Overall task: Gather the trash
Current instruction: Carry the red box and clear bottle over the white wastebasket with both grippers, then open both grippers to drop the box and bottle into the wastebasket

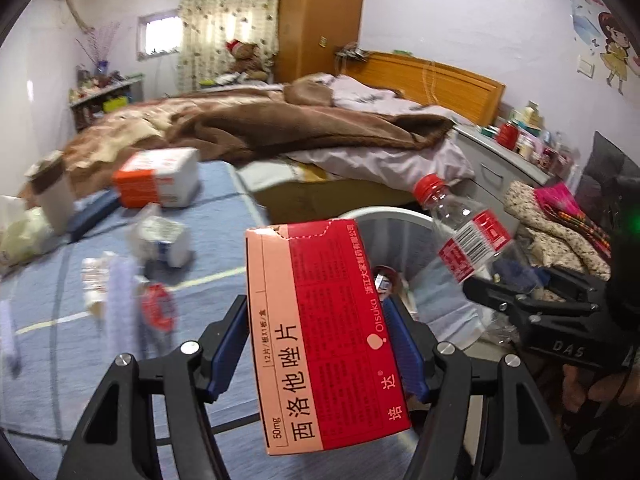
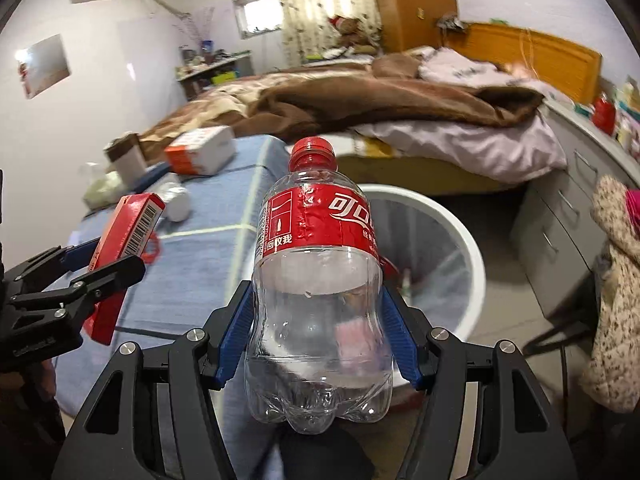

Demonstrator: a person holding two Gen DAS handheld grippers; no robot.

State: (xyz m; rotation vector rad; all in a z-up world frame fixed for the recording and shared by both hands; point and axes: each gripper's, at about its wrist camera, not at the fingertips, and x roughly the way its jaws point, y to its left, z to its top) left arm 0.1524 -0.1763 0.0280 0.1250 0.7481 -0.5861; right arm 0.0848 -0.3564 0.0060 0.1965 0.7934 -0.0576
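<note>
We see the left hand-held gripper point(image 1: 320, 344) clamping a red and pink medicine box point(image 1: 320, 332) printed "Otsuka" and "50mg", at the white bin point(image 1: 400, 224) rim. The right hand-held gripper point(image 2: 316, 320) grips an empty clear bottle point(image 2: 318, 280), red Coca-Cola label, above the bin. More litter lies on the blue bedsheet point(image 1: 216, 240).

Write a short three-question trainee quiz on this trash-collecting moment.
1. True or false: the left tool is shut on the red medicine box.
2. What does the right tool hold? A) a paper cup B) the clear cola bottle C) a tissue pack
3. Fill in: beyond both held items stands the white ___.

Key: 1 true; 2 B; 3 bin.
</note>
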